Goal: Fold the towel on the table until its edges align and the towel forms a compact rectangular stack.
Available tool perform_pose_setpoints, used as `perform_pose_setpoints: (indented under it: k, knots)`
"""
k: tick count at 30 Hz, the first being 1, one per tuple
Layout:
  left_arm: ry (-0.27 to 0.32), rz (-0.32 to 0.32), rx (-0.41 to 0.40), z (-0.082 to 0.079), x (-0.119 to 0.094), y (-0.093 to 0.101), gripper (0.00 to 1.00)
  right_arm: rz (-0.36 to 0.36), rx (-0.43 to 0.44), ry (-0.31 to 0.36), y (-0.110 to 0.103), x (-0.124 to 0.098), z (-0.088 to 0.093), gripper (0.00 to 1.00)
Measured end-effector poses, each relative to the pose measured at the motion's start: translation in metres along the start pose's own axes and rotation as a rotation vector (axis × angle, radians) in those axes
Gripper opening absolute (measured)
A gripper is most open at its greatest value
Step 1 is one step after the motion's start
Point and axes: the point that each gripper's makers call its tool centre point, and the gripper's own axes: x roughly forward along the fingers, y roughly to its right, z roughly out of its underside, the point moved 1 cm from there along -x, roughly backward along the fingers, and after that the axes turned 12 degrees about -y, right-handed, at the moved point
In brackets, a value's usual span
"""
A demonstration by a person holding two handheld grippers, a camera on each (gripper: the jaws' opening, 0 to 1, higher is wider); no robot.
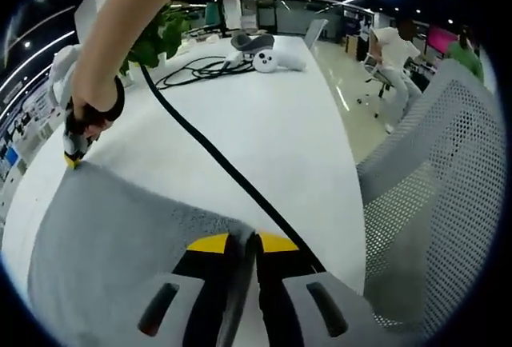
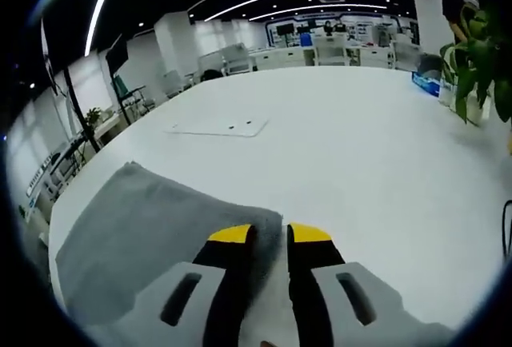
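A grey towel (image 1: 120, 235) lies flat on the white table (image 1: 264, 131). In the left gripper view my left gripper (image 1: 242, 243) sits at the towel's near right corner, its yellow-tipped jaws shut with the cloth's edge pinched between them. At the towel's far left corner a bare-armed hand holds my right gripper (image 1: 74, 151) down against the cloth. In the right gripper view the towel (image 2: 152, 227) spreads to the left, and my right gripper (image 2: 270, 235) is shut on its corner, with the grey edge running up between the jaws.
A black cable (image 1: 216, 159) runs diagonally across the table past my left gripper. White controllers (image 1: 272, 59) and a potted plant (image 1: 164, 31) stand at the far end. A white mesh chair (image 1: 436, 203) crowds the right side. A plant (image 2: 480, 51) stands at the right edge.
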Motion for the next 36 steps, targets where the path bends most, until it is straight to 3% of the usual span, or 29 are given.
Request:
perform_pose_setpoints:
  k: [7,10,16,25,29,36]
  knots:
    - [0.003,-0.004,0.021,-0.001,0.000,0.001,0.11,-0.007,-0.019,-0.006,0.003,0.005,0.001,0.11]
    - [0.013,0.004,0.073,-0.001,0.000,0.002,0.09,-0.010,-0.015,0.000,0.004,0.006,0.002,0.10]
    - [0.027,0.016,0.064,-0.001,0.000,0.002,0.09,-0.014,0.003,0.007,0.003,0.007,0.003,0.10]
    - [0.057,-0.001,0.063,0.000,-0.001,0.001,0.06,-0.034,-0.007,0.013,-0.007,0.000,0.001,0.01]
    - [0.108,0.056,-0.095,0.000,-0.004,-0.004,0.02,-0.048,0.012,0.030,-0.012,-0.009,-0.004,0.01]
    - [0.136,0.066,-0.127,0.002,-0.010,-0.005,0.02,-0.069,0.059,0.048,-0.010,-0.015,-0.010,0.01]
